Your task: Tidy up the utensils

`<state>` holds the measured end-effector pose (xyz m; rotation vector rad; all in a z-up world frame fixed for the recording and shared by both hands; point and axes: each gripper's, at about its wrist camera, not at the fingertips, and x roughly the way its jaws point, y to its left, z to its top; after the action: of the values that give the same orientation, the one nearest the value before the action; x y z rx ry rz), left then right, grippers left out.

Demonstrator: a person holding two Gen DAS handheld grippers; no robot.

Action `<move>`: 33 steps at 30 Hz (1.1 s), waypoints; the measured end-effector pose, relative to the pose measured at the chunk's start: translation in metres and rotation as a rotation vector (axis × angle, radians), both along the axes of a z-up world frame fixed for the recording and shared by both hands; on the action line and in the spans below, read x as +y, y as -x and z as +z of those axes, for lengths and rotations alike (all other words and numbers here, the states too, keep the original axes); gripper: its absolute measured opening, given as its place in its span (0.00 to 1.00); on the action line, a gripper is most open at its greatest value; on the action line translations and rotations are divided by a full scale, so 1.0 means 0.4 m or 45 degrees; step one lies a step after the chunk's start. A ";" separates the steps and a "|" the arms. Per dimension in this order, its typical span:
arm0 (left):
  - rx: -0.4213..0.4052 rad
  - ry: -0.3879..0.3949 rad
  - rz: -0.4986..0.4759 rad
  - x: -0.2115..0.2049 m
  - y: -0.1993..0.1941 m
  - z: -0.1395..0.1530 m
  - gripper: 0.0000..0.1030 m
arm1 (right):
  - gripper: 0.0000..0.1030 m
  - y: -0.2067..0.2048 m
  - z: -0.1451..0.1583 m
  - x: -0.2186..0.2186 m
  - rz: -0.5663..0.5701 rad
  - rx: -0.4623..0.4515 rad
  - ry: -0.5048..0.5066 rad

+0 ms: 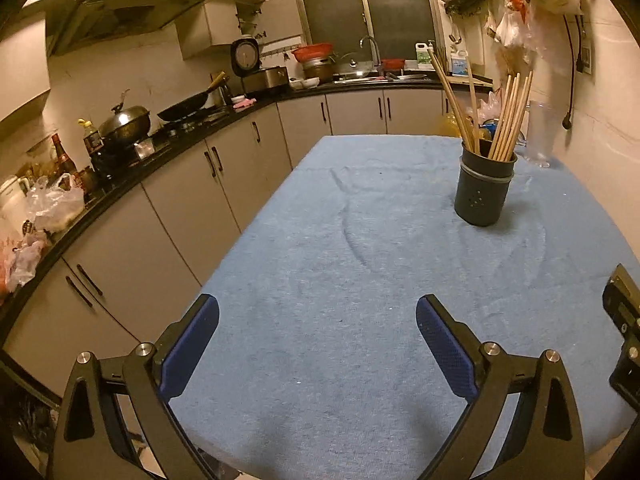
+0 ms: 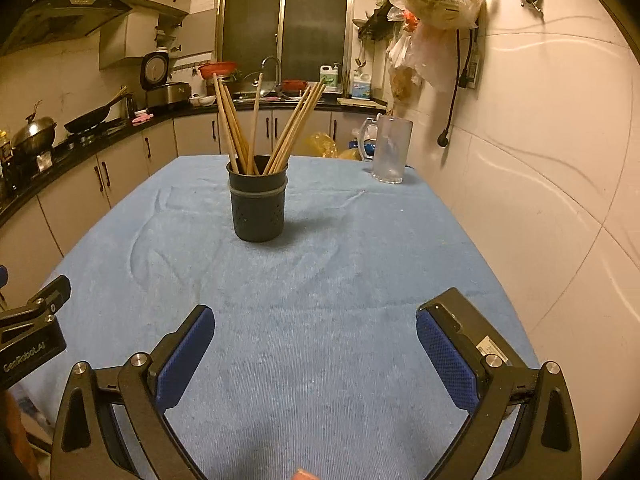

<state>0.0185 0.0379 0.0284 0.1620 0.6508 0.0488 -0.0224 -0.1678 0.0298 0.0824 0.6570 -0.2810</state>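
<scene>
Left wrist view: left gripper [image 1: 318, 316] low in frame, fingers [image 1: 192, 344] spread wide, nothing betw. them, blue pads facing inward. Finger bases cut off by bottom edge. Black part of the right gripper [image 1: 624, 320] enters at right edge, mostly cut off. Worktop [image 1: 320, 260] covered w/ blue cloth, creased near centre. Dark utensil holder [image 1: 482, 190] stands upright on the cloth, far right of centre, well apart from the fingers and beyond the right-hand one. Holder is round, w/ a band around upper part and small holes low on its wall. Wooden chopsticks [image 1: 508, 120] stand in it, fanned out in two bunches; count hard to make out. Clear jug [image 1: 540, 136] behind holder at worktop's far edge, faint against the wall. Kitchen counter at left cluttered, items too small to tell.

Right wrist view: right gripper [image 2: 316, 316] fingers [image 2: 444, 356] also spread wide, nothing betw. them. Left gripper [image 2: 32, 332] shows at left edge, partly cut off. Utensil holder [image 2: 258, 200] sits upright near mid-worktop [image 2: 320, 320], ahead of the fingers and slightly left of their gap, well apart. Chopsticks [image 2: 244, 128] lean left and right out of it. Clear jug [image 2: 390, 148] at far right corner of the cloth. Small orange-pink object at bottom edge, cut off, cannot identify.
</scene>
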 end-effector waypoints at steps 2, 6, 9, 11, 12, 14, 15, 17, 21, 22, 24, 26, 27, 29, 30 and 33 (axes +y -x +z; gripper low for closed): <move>-0.006 -0.004 0.005 0.001 0.000 0.001 0.96 | 0.99 0.001 -0.002 -0.003 -0.006 -0.001 -0.010; -0.010 -0.009 -0.001 -0.005 -0.002 -0.003 0.96 | 0.99 -0.005 -0.005 -0.008 -0.019 0.004 -0.012; -0.017 -0.028 -0.010 -0.013 0.004 -0.006 0.96 | 0.99 -0.007 -0.009 -0.002 -0.014 0.008 -0.011; -0.006 -0.026 -0.023 -0.013 0.006 -0.009 0.96 | 0.99 -0.006 -0.011 0.000 -0.010 0.012 -0.009; 0.000 -0.024 -0.027 -0.014 0.007 -0.012 0.96 | 0.99 -0.005 -0.010 0.001 -0.009 0.014 -0.009; -0.002 -0.032 -0.023 -0.015 0.011 -0.016 0.96 | 0.99 -0.003 -0.010 0.004 -0.006 0.014 -0.005; -0.003 -0.034 -0.023 -0.016 0.012 -0.018 0.96 | 0.99 -0.002 -0.011 0.004 -0.006 0.013 -0.003; 0.000 -0.034 -0.028 -0.017 0.012 -0.020 0.96 | 0.99 -0.001 -0.010 0.005 -0.005 0.013 0.001; -0.002 -0.034 -0.025 -0.021 0.011 -0.021 0.96 | 0.99 -0.003 -0.013 0.009 -0.004 0.022 -0.001; -0.002 -0.033 -0.024 -0.021 0.011 -0.021 0.96 | 0.99 -0.004 -0.013 0.010 -0.003 0.024 -0.001; 0.000 -0.033 -0.024 -0.020 0.011 -0.022 0.96 | 0.99 -0.003 -0.014 0.011 0.002 0.025 -0.001; 0.000 -0.034 -0.027 -0.020 0.012 -0.022 0.96 | 0.99 -0.004 -0.014 0.012 0.002 0.027 0.002; -0.002 -0.035 -0.025 -0.021 0.012 -0.021 0.96 | 0.99 -0.004 -0.015 0.012 0.003 0.028 0.002; -0.001 -0.032 -0.028 -0.020 0.011 -0.021 0.96 | 0.99 -0.003 -0.016 0.011 0.005 0.030 0.002; 0.000 -0.032 -0.028 -0.018 0.011 -0.024 0.96 | 0.99 -0.004 -0.017 0.010 0.006 0.031 0.002; 0.000 -0.031 -0.028 -0.018 0.011 -0.024 0.96 | 0.99 -0.006 -0.018 0.012 0.006 0.035 0.001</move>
<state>0.0142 0.0306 0.0188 0.1929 0.6484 0.0354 -0.0201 -0.1632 0.0224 0.0761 0.6844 -0.2784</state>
